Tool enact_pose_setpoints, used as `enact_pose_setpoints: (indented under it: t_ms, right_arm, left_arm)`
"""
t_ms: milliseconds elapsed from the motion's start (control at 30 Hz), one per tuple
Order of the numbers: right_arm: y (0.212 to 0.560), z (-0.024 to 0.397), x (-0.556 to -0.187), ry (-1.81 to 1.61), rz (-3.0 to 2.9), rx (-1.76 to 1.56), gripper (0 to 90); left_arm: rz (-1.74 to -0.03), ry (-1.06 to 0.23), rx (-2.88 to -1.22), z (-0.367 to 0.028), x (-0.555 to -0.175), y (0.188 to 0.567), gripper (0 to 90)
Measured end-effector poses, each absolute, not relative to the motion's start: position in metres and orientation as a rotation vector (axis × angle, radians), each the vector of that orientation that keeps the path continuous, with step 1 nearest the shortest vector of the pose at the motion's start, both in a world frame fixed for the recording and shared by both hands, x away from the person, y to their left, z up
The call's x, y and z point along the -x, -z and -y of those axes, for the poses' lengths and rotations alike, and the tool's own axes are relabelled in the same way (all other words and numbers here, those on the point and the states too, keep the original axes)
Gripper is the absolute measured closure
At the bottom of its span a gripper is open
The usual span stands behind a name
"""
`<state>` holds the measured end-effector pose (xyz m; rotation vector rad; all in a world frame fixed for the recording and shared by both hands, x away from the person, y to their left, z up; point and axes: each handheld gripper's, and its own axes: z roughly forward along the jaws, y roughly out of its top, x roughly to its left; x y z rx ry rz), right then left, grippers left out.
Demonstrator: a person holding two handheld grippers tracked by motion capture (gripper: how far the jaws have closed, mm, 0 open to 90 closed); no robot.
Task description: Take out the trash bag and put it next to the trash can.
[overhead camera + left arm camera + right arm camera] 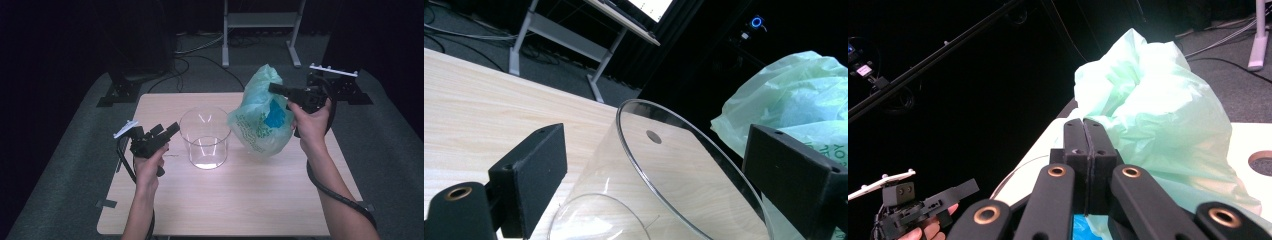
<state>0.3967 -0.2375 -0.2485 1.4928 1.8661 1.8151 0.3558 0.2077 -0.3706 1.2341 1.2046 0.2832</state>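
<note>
left tongs (167, 131) wide — clear tub (205, 137) beside | right tongs (276, 89) pinch green bag (260, 117)

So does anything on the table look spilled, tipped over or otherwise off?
Nothing stands out. The clear container stands upright on the table, and the green plastic bag beside it is crumpled but looks intact, with nothing spilled.

Dark-curtained lab: floor cables (200, 47), equipment stand (261, 22).
</note>
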Motion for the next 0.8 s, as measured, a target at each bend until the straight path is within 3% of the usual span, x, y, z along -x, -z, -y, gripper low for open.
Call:
enact_pose_setpoints:
  t_ms: [800]
  right_arm:
    - [0.275,0.253,-0.401,-1.791,-1.856,-1.569,90.0]
  left_arm:
    - [-1.208,-0.279,-1.233,-0.206,-0.356,0.371,9.6]
